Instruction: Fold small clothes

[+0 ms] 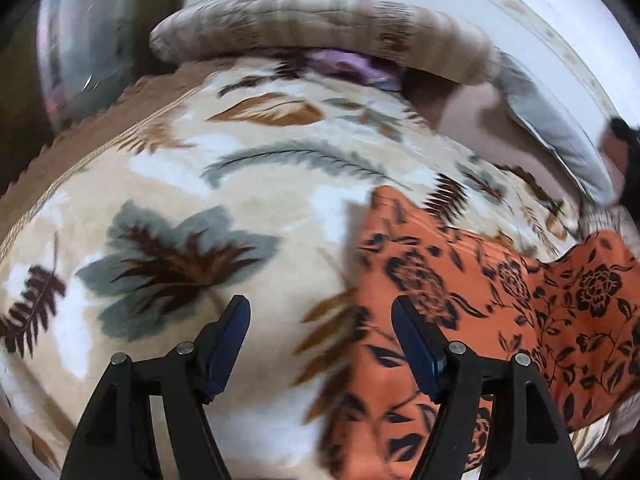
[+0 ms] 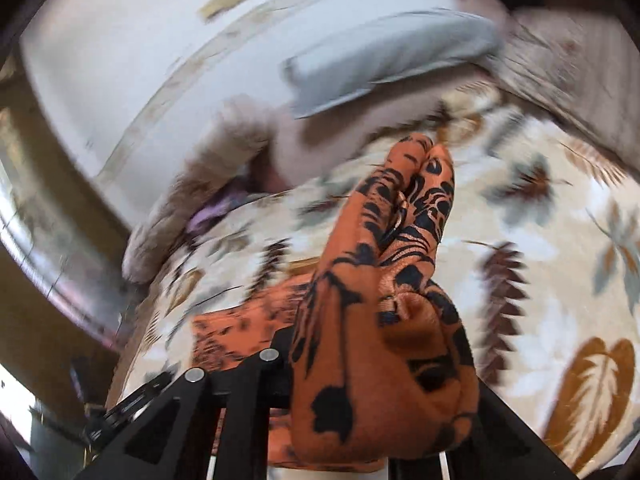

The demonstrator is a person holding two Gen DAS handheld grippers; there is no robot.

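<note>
The left tongs point(image 1: 320, 316) stand wide apart with nothing between their blue pads point(image 1: 228, 344), poised above a bed covered by a cream blanket point(image 1: 192, 184) printed with grey, brown and tan leaves. Just to the right of them, and partly under the right-hand finger, lies the orange garment point(image 1: 460, 288), a piece of cloth with a black flower pattern spread over the blanket and running off toward the right edge of the view.

The right tongs point(image 2: 400, 320) are closed tight on a bunched fold of that same orange garment point(image 2: 384, 320); the cloth wraps over the fingers and hides their tips, rising ahead of them in a narrow gathered ridge. Below and to the left of these tongs a flatter part of the garment rests on the blanket point(image 2: 540, 248).

Beyond both tongs, at the far side of the bed, a long beige bolster point(image 1: 320, 32) with a faded stripe lies across the blanket, and a bit of purple cloth point(image 1: 348, 66) shows under its edge. A pale grey pillow point(image 1: 560, 136) sits further to the right of the left tongs, and ahead and to the left of the right tongs. Behind the bedding is a white wall point(image 2: 120, 40) with a pale patterned trim. Both views are blurred.
</note>
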